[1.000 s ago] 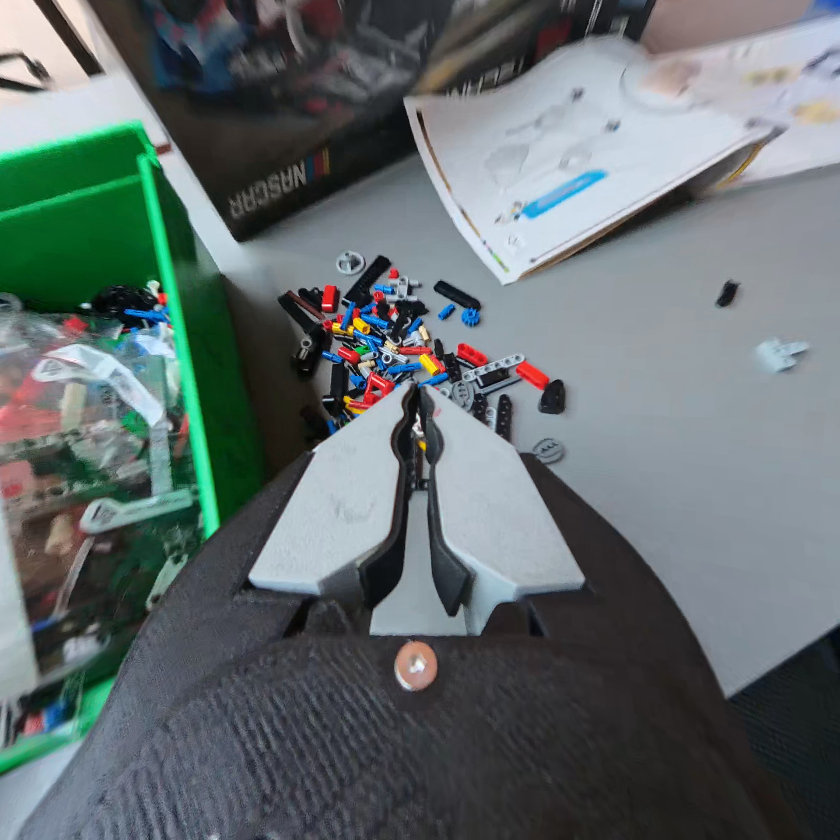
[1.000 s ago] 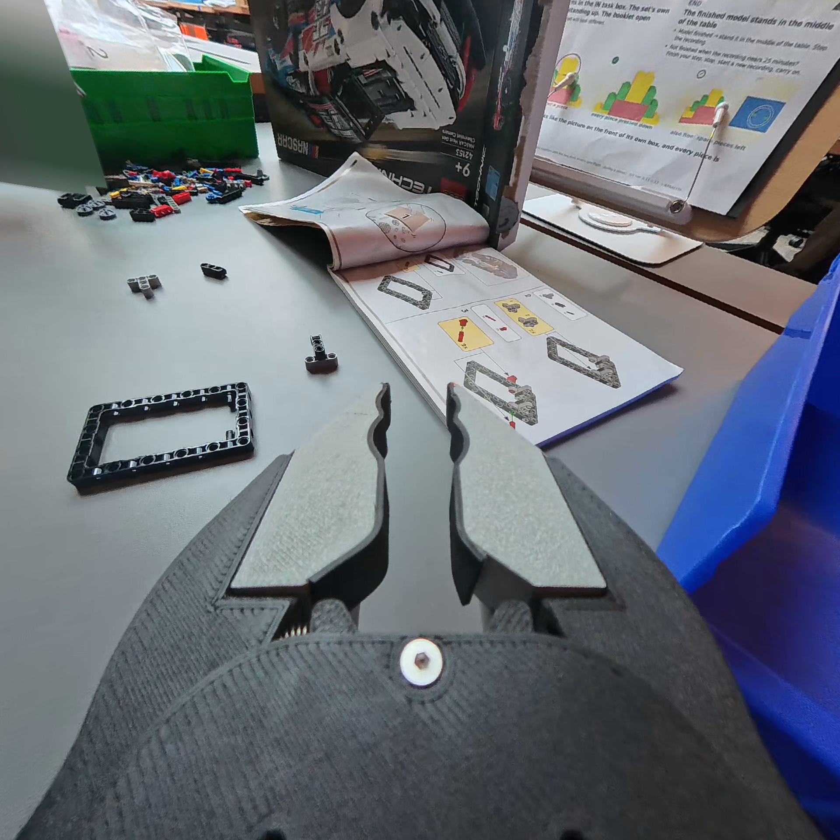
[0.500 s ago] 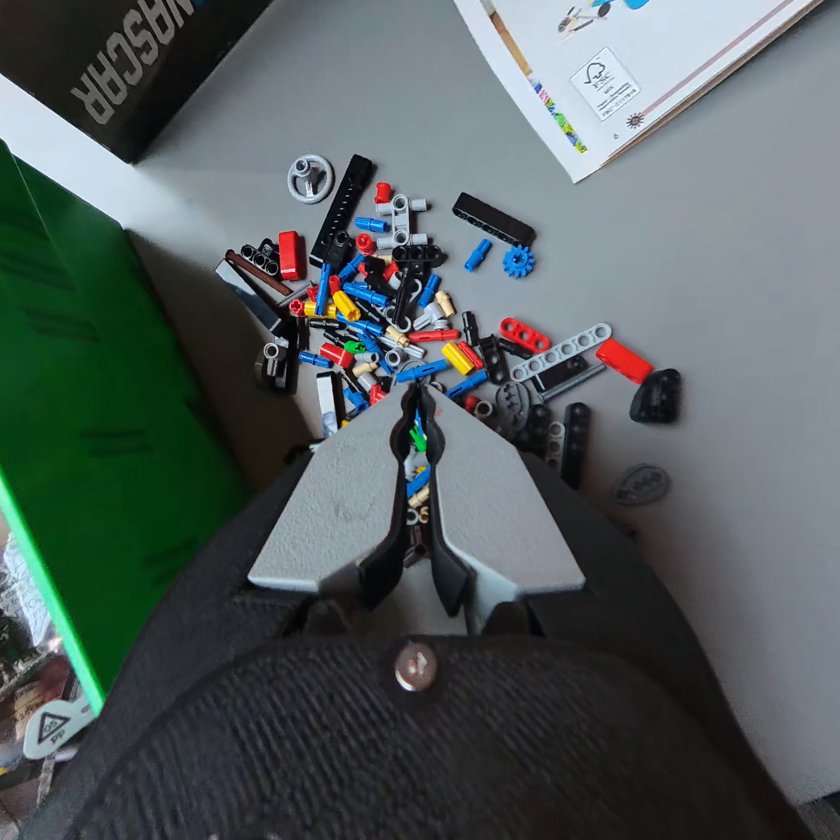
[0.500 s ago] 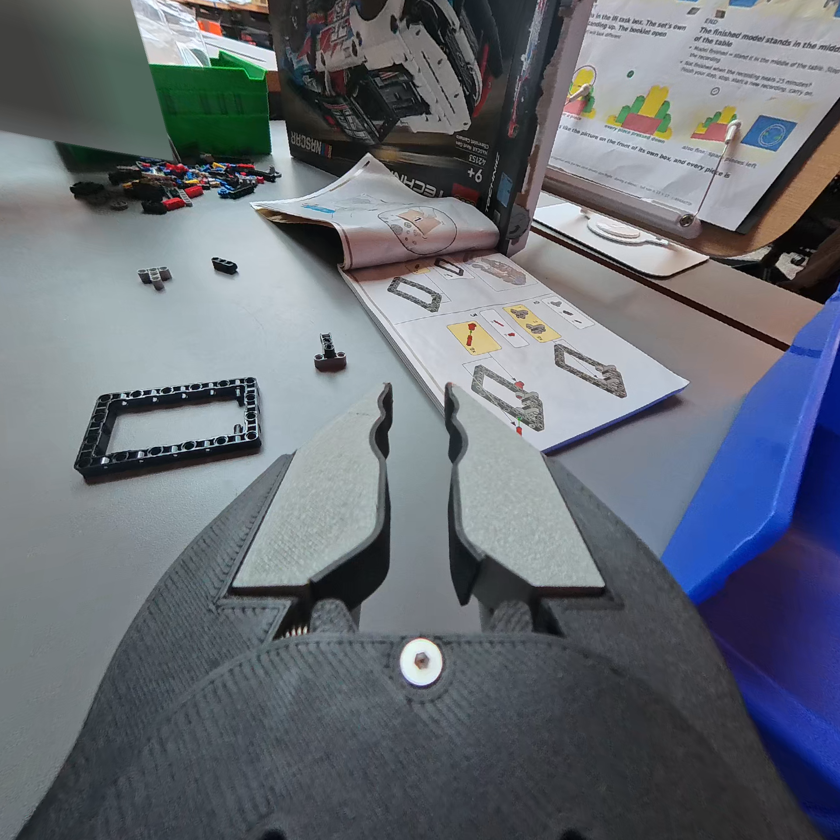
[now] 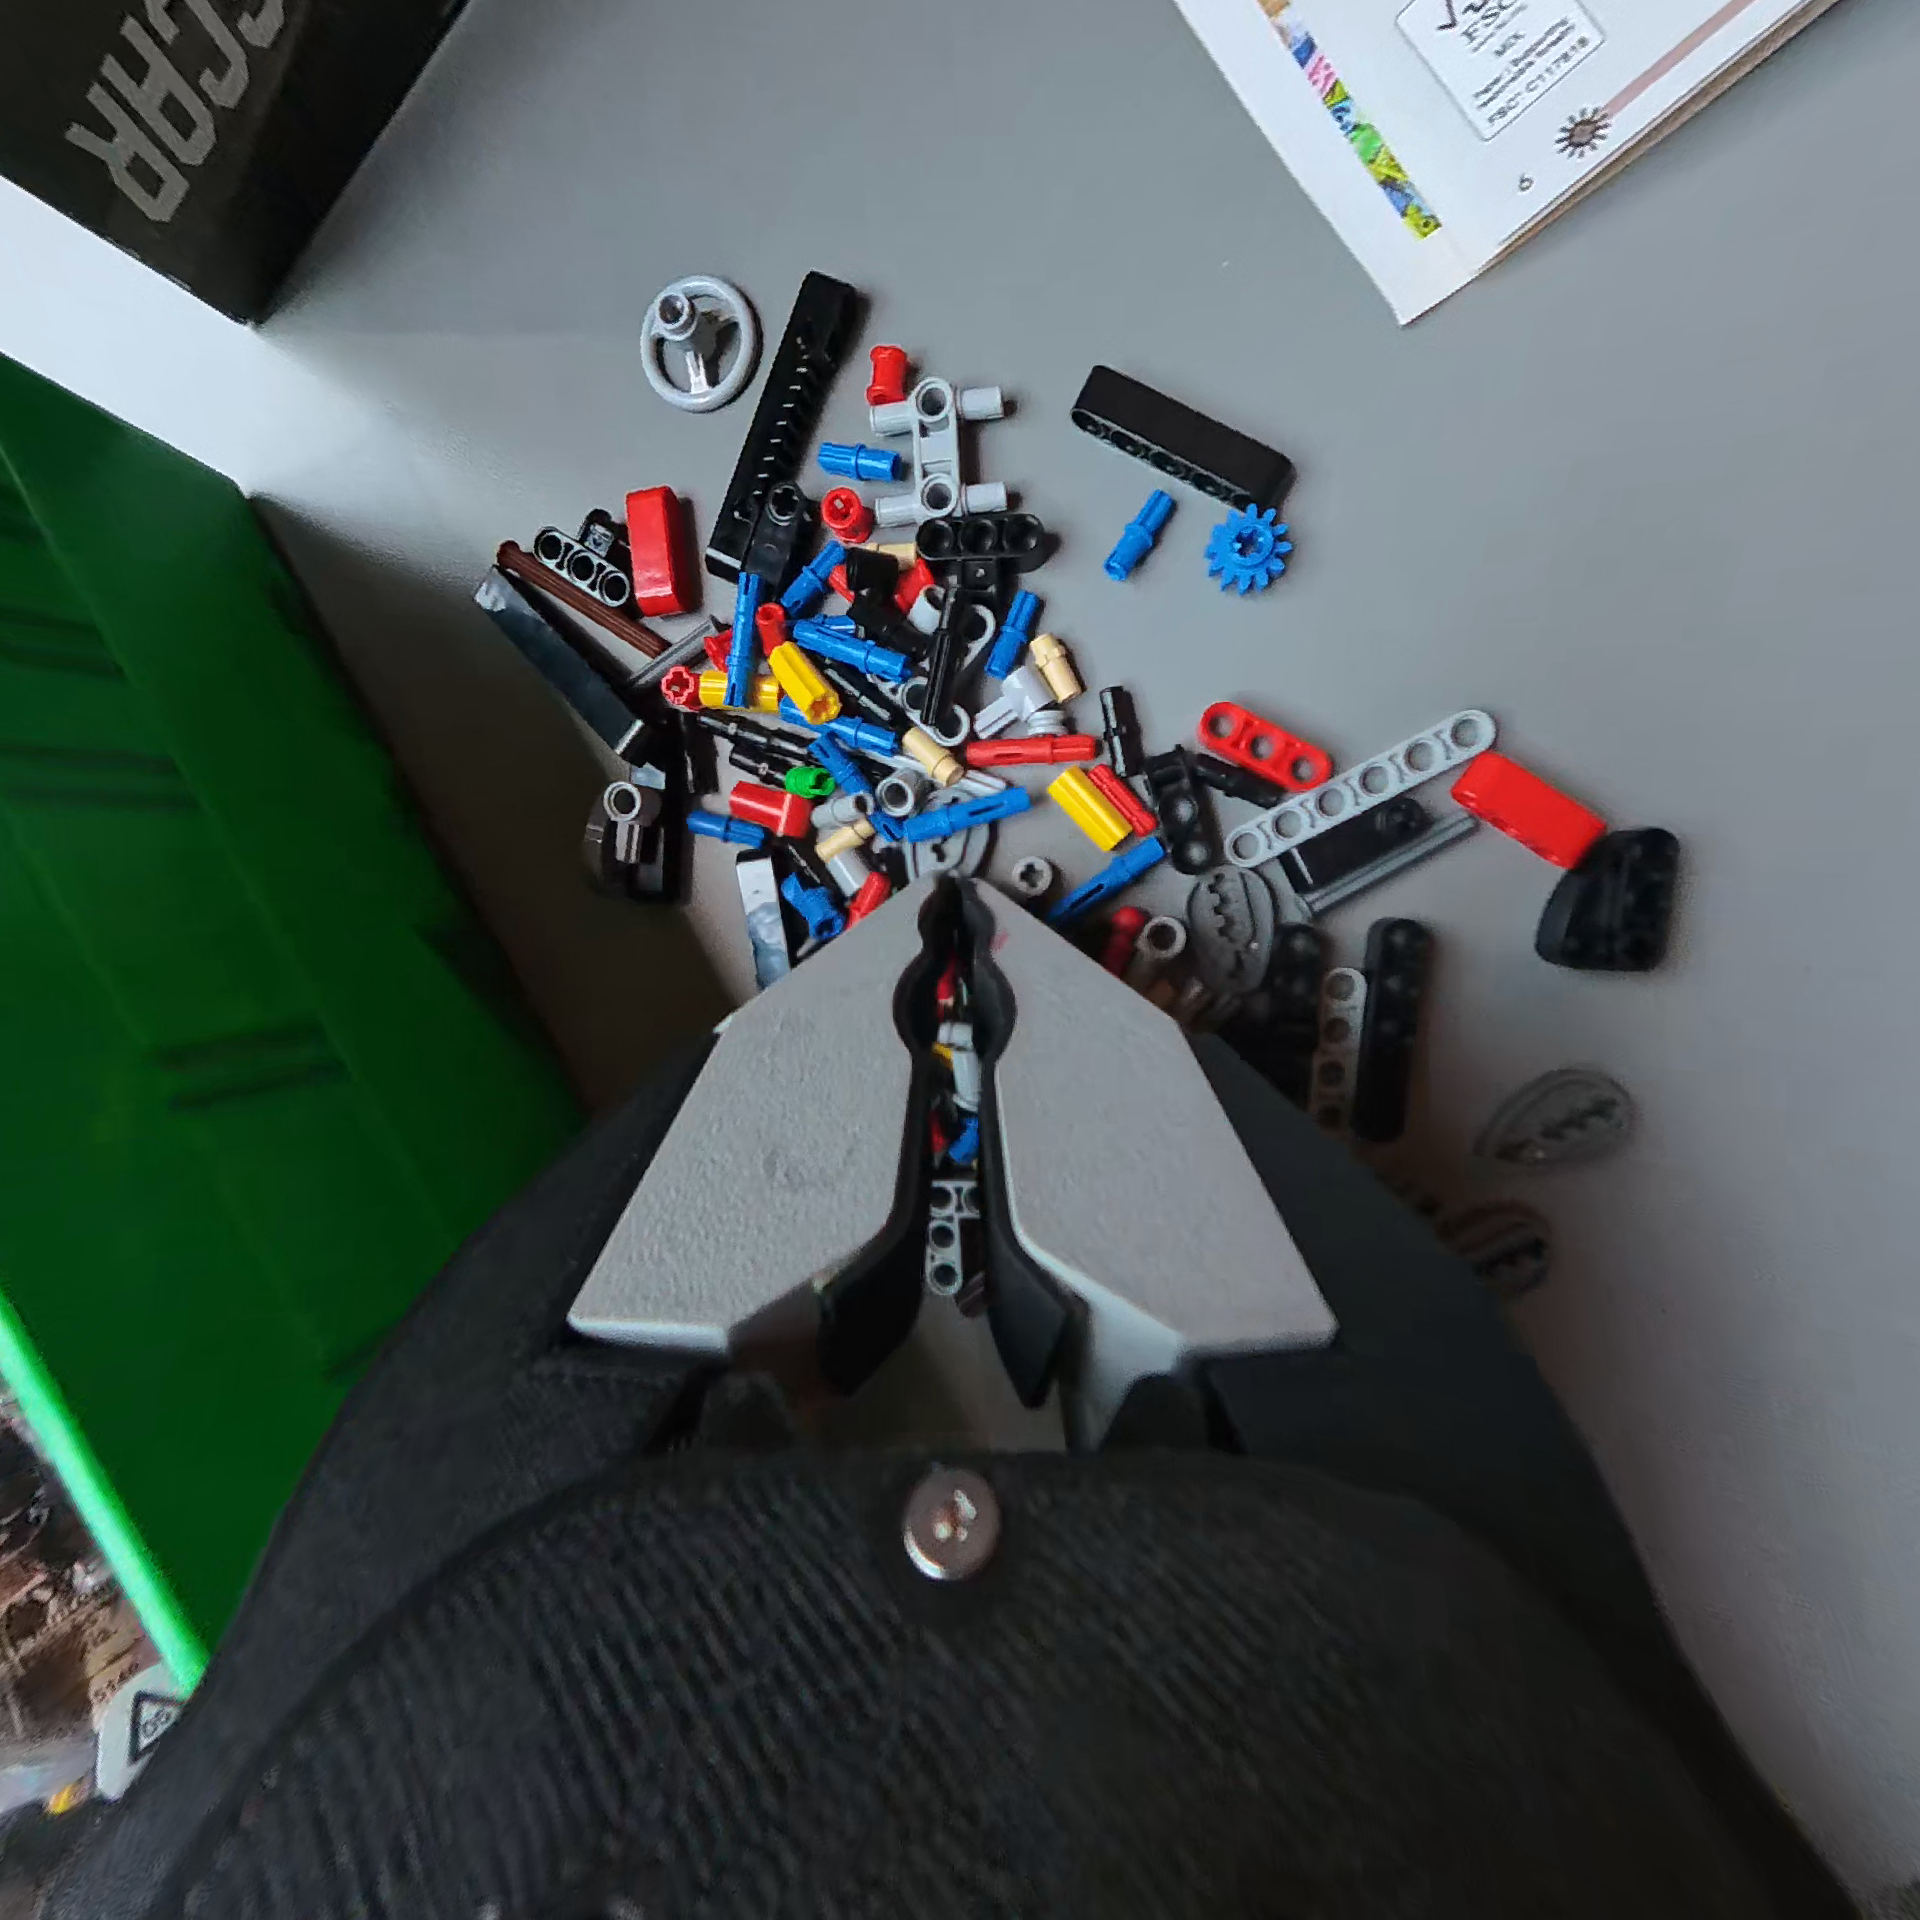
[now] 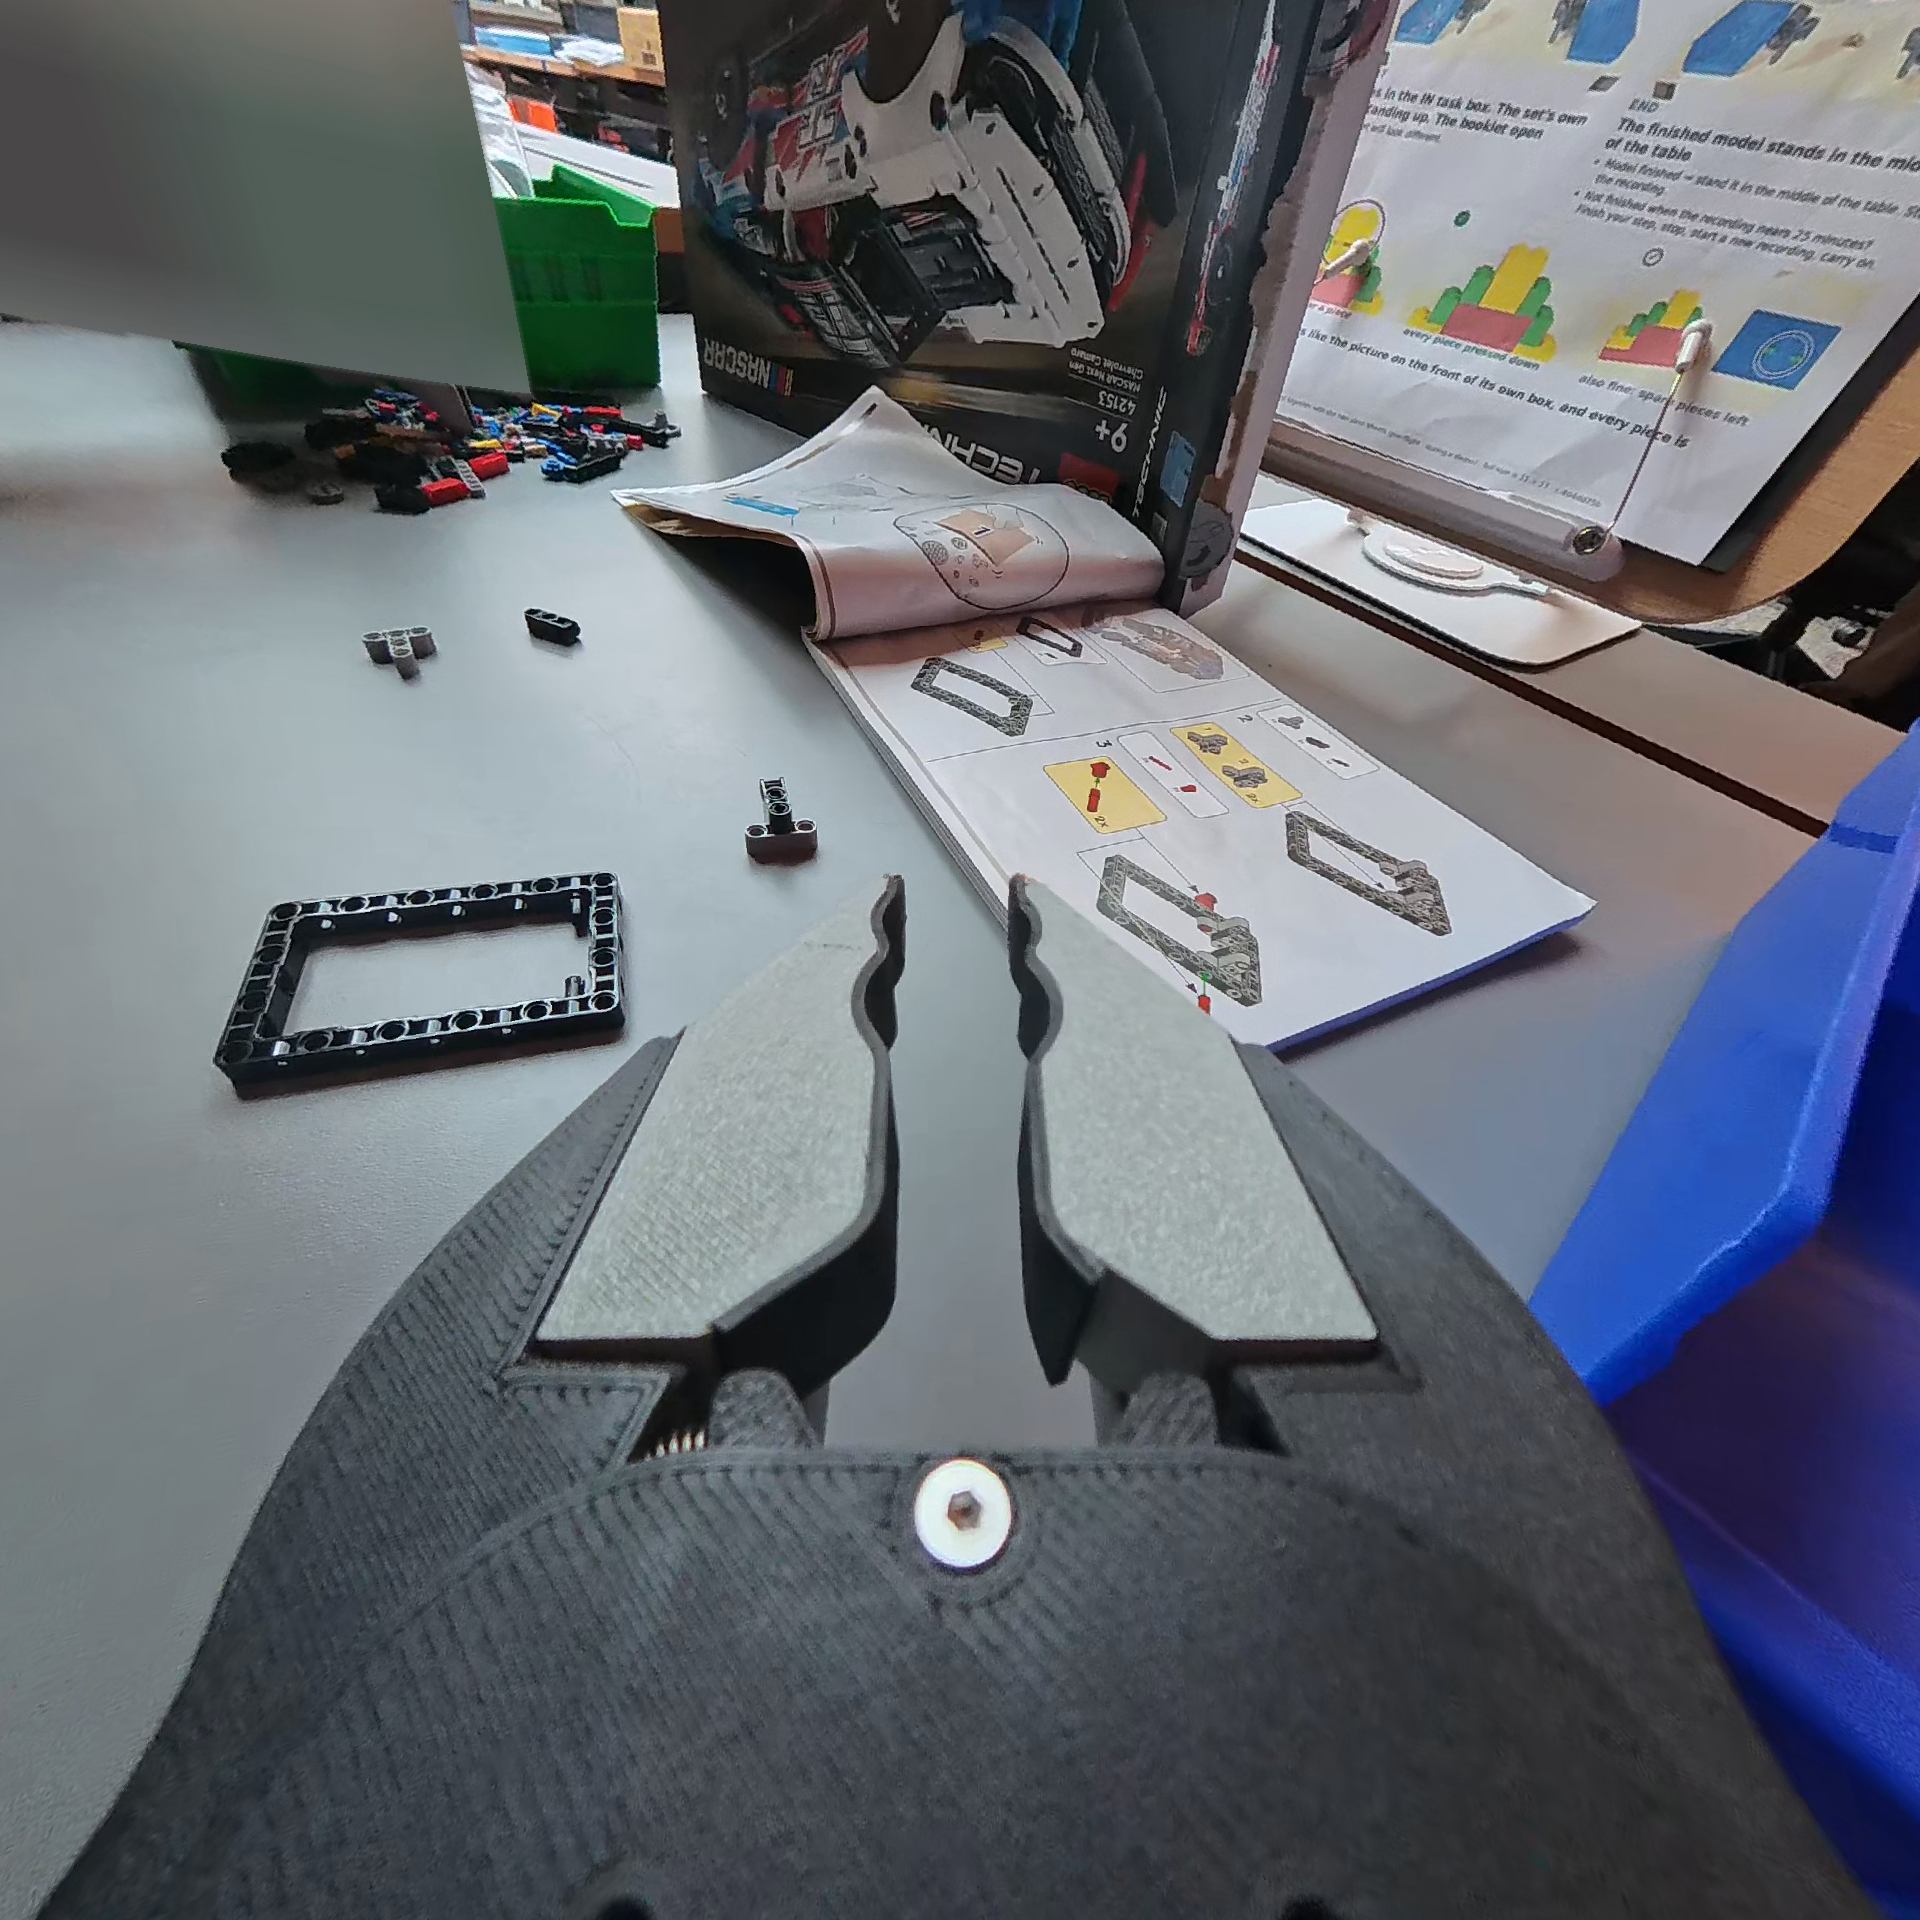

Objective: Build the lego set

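My left gripper (image 5: pixel 951 894) is shut, its tips together, and hangs over the near edge of a pile of small loose lego parts (image 5: pixel 935 675) on the grey table; nothing shows between its tips. The pile also shows far off in the right wrist view (image 6: pixel 457 447). My right gripper (image 6: pixel 954 894) is open with nothing between its fingers, above the table beside the open instruction booklet (image 6: pixel 1195 831). A black rectangular lego frame (image 6: pixel 426 977) lies to its left, with a small dark T-shaped part (image 6: pixel 779 826) just ahead of the fingers.
A green bin (image 5: pixel 156 883) stands left of the pile, the black set box (image 6: pixel 987 208) behind it. A grey part (image 6: pixel 400 644) and a small black part (image 6: pixel 551 625) lie loose. A blue bin (image 6: pixel 1766 1143) is close on the right. An instruction sheet on a stand (image 6: pixel 1621 260) is at the back right. There is about 55 cm between the tips of the two grippers.
My left gripper has moved down and closer over the pile, still shut. My right gripper's fingers have narrowed a little; it has barely moved.
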### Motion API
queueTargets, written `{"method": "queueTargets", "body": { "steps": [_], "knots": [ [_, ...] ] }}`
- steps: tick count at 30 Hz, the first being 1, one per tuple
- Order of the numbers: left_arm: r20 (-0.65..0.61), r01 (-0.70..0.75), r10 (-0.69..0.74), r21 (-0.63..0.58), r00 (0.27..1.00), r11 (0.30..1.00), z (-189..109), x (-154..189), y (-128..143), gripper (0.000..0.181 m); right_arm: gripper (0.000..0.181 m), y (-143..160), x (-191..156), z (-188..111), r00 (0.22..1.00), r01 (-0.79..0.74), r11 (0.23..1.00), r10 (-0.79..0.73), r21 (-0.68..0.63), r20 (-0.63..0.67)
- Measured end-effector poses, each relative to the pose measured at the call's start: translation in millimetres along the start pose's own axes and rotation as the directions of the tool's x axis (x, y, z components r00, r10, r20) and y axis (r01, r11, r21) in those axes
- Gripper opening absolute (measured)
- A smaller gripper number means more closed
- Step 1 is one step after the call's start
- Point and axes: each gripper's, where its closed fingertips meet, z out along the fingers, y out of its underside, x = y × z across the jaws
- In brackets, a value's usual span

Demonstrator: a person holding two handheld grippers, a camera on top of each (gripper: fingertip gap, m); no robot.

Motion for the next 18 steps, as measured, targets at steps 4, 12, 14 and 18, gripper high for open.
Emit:
{"method": "queueTargets", "body": {
  "steps": [4,12,14,18],
  "knots": [
    [-0.021,0.041,-0.040,0.051,0.999,0.998,-8,-3,-6,0.000,0.016,0,0,0,1.000,-0.001,1.000,0.001,0.002,0.003],
    [-0.043,0.124,-0.120,0.090,0.992,0.988,-15,-6,-12,0.000,0.015,-1,-1,0,1.000,0.003,1.000,-0.003,0.004,0.007],
    [-0.080,0.154,-0.147,0.094,0.986,0.984,-17,-4,-13,0.000,0.015,-1,-2,0,1.000,0.003,1.000,-0.003,0.004,0.009],
    [-0.029,0.099,-0.099,0.008,0.995,0.995,-10,-6,-2,0.007,0.014,-1,-2,0,1.000,0.005,1.000,-0.005,0.007,0.011]
  ]
}}
